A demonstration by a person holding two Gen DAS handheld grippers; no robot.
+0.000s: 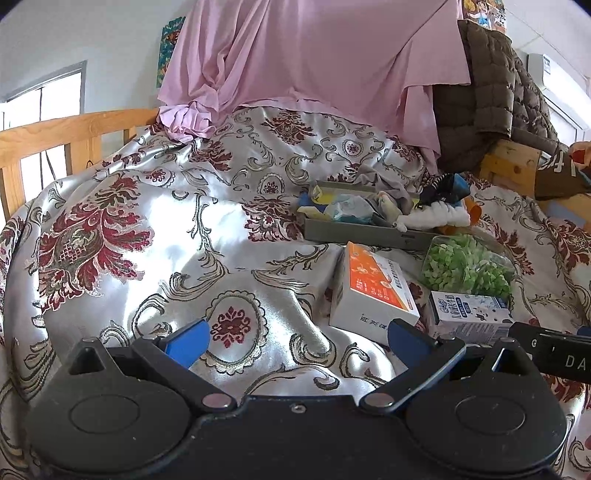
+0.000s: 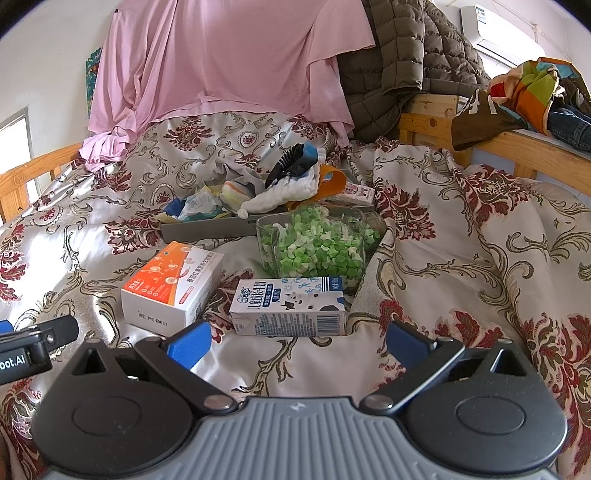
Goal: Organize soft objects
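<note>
Both the left gripper [image 1: 295, 341] and right gripper [image 2: 297, 341] are hovering agape and empty (nothing picked yet); socks [image 2: 295, 162] are lying in the far tray [image 2: 207, 229], needing a forward reach.

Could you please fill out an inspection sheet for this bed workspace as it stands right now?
Surface: rumpled satin bedspread with red floral pattern, on a wooden bed frame.
Job's things: grey tray piled with socks and small cloths; a white sock hangs over its front edge.
Clutter: orange-and-white box, milk carton lying on its side, clear container of green pieces, all in front of the tray.
Grippers: left gripper open, empty; right gripper open, empty, facing the carton.
Cables: nothing seen.
Surroundings: pink sheet draped behind, brown quilted jacket, clothes on the rail, air conditioner.
</note>
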